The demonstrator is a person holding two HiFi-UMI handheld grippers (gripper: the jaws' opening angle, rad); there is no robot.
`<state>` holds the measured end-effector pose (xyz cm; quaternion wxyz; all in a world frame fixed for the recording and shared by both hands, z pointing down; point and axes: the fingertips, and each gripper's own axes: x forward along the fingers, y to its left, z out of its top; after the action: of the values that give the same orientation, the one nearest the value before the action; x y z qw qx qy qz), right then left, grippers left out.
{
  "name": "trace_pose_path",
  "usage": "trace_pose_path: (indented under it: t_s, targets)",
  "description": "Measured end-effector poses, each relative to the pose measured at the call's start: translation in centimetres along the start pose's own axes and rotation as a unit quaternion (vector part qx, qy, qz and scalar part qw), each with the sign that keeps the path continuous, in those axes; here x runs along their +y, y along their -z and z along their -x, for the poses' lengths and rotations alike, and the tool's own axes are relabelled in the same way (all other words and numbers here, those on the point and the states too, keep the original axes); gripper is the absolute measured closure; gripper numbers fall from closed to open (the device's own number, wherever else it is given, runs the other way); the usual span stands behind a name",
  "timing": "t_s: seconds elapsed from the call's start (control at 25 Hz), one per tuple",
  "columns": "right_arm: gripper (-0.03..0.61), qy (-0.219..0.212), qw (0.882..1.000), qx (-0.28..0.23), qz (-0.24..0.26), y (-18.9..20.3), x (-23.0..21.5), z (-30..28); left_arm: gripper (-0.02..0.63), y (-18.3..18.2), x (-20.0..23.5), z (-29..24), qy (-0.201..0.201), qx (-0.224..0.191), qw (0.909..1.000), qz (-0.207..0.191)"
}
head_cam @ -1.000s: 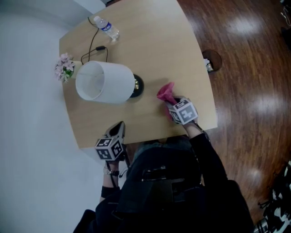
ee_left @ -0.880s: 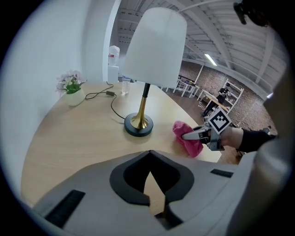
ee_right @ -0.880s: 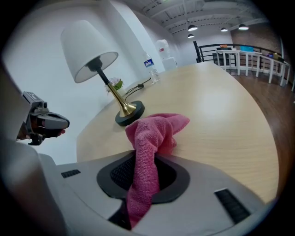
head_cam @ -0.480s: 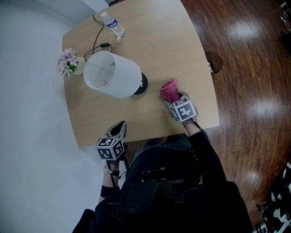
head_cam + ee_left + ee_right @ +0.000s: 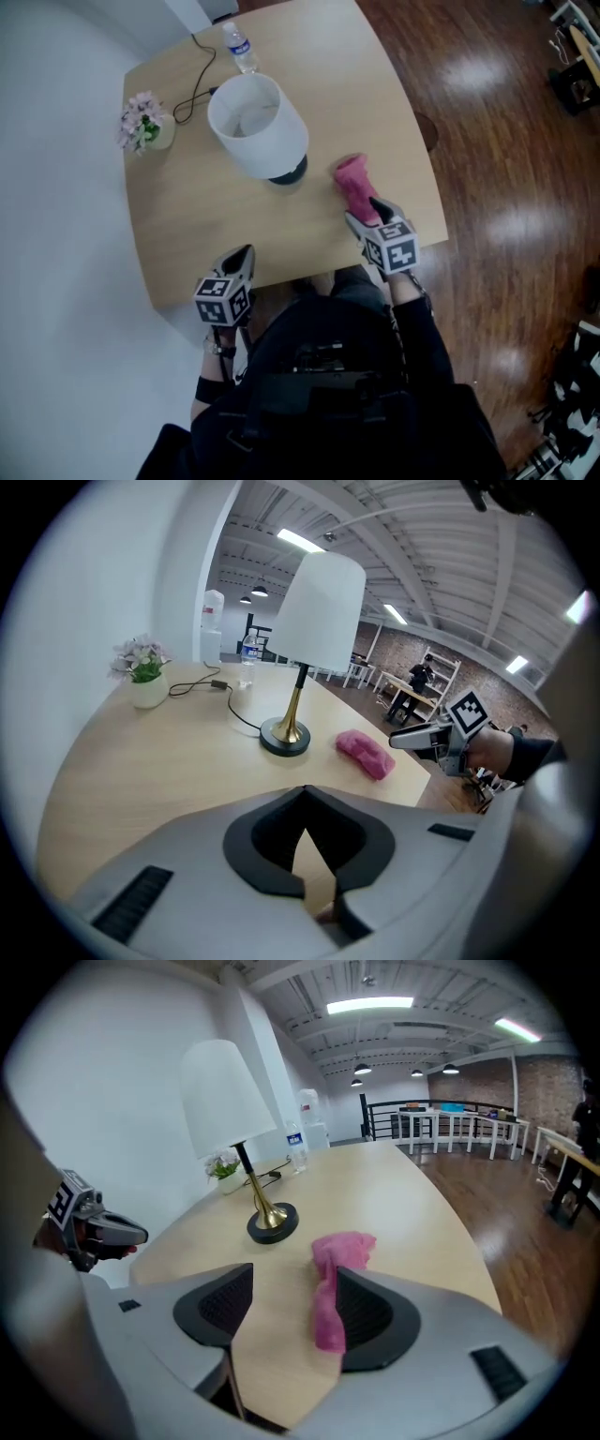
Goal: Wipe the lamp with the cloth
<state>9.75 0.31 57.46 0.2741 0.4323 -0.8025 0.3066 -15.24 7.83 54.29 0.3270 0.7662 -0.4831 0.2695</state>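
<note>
pale wooden desk over a dark plank floor, seen from steeply above. right tongs have just been spreading and stand wide. the pink cloth lies between them on the desk, slack along the inner face of the jaw at the frame's right, and no pad seems to press it. left tongs are pressed together on nothing, only bare desk showing through the slit. in the head view they hover at the desk's lower edge, well apart from the cloth. the cloth is a long roll whose axis runs almost in line with the way the right tongs point, its far end towards the lamp. the lamp stands upright, up and left of the cloth, its dark base near that far end but apart. my reading: wiping isn't under way. the cloth lies loose, the right hand is far nearer, and a fresh grip means closing across the roll's short side.
</note>
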Motion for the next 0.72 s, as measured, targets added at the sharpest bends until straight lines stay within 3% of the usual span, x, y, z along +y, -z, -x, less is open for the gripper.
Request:
trace_pose_path:
  t_s: [0.24, 0.4, 0.48, 0.72]
  targets:
    - [0.372, 0.003, 0.999, -0.033, -0.015, 1.4, 4.6, 4.4, 0.609, 1.7, -0.5, 1.6, 0.033, -0.016, 0.9992, -0.013]
    - [0.527, 0.006, 0.997, -0.065, -0.031, 1.7, 7.5, 6.9, 0.609, 1.9, -0.4, 3.4, 0.030, -0.041, 0.9986, -0.012]
    - [0.568, 0.005, 0.996, -0.080, -0.030, 1.8, 8.8, 7.4, 0.609, 1.8, -0.2, 4.1, 0.029, -0.058, 0.9979, -0.007]
    - [0.569, -0.027, 0.996, -0.080, -0.015, 1.7, 12.8, 6.4, 0.611, 1.5, 0.5, 5.6, 0.016, -0.088, 0.9960, -0.005]
